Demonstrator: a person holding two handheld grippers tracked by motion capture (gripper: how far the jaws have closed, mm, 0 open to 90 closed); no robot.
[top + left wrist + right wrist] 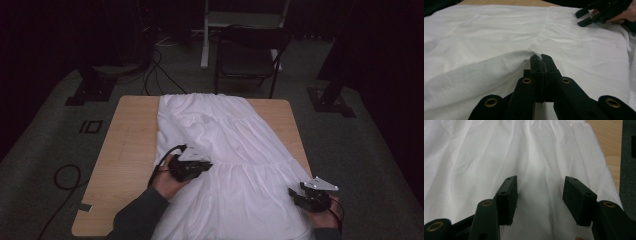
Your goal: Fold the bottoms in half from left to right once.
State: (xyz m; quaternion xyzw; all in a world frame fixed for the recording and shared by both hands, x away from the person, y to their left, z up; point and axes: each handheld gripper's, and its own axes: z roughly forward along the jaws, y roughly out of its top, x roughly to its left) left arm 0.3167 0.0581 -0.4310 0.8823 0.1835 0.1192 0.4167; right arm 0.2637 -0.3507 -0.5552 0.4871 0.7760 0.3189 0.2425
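High view: white cloth (235, 165), thin, soft and gathered in tiers, lies lengthwise down the middle of a pale wood-grain worktop (127, 150), from the far edge to the near edge, wider toward the near end. Bare wood shows along the left edge and a narrow strip at the far right corner. Left gripper (192, 167), black, sits over the cloth's left-middle part, held in a hand with a dark sleeve. Right gripper (302, 195), black with a grey three-cornered plate on top, is at the cloth's near right edge. A dark folding chair (247, 55) stands beyond the far edge on grey carpet.

Left gripper view: jaws pressed together, pinching a small fold of cloth (499, 65) at their tips; the fabric rises into a soft ridge running left from the pinch. Fine creases and a gathered seam cross the cloth behind. Right gripper (586, 17) shows far off at the top right, on the cloth's edge.

Right gripper view: jaws stand wide apart, flat rectangular black pads, nothing between them but cloth (499, 152) lying below. Long soft pleats run away toward a gathered seam; worktop (610, 147) wood at the right.
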